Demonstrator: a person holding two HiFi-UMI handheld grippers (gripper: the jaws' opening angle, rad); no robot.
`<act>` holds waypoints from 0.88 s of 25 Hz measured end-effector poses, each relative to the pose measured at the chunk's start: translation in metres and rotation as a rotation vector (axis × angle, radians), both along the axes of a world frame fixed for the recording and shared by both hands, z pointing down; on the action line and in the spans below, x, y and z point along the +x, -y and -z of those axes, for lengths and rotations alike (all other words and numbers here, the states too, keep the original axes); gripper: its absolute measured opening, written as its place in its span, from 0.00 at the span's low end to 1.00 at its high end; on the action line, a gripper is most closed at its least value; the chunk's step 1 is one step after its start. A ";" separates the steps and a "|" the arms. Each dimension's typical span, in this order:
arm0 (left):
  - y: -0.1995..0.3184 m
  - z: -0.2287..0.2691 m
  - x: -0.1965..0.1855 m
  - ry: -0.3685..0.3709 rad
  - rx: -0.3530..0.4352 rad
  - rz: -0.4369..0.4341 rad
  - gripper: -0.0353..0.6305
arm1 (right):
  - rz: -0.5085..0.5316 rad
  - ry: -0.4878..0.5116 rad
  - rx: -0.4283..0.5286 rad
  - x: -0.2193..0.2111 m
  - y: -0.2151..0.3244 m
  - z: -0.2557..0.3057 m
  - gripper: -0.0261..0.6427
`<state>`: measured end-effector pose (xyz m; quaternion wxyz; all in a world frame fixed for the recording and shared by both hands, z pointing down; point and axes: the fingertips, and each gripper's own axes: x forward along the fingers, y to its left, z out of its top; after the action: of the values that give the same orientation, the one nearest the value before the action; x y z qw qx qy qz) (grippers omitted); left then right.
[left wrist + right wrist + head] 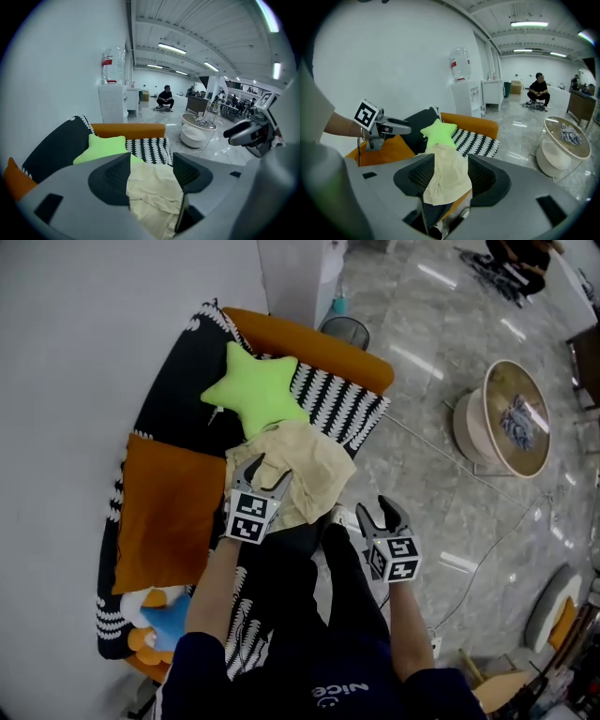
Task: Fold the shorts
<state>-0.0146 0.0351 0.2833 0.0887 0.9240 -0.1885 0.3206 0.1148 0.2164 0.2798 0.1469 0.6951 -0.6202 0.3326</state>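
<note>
The shorts (295, 470) lie crumpled on the sofa (169, 399), just ahead of both pairs of fingers and beside the green star pillow (258, 388); the left gripper (267, 472) hangs at their near left edge, fingers well apart and gripping nothing; the right gripper (377, 512) stands short of the cloth, off its near right side, fingers likewise spread and empty; it seems best that each pinch an outer edge, then draw the cloth flat before any fold
</note>
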 end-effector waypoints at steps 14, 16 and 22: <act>0.076 -0.156 0.058 0.401 0.013 -0.209 0.48 | 0.016 0.139 -0.113 0.085 0.076 -0.135 0.38; 0.083 -0.177 0.065 0.440 0.027 -0.246 0.48 | 0.036 0.144 -0.138 0.086 0.081 -0.158 0.38; 0.097 -0.230 0.068 0.517 0.021 -0.337 0.48 | 0.052 0.195 -0.233 0.086 0.075 -0.244 0.40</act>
<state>0.0533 -0.0622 0.5134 -0.0264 0.8311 -0.0520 0.5530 0.2007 0.1412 0.5243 0.1745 0.6213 -0.6066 0.4643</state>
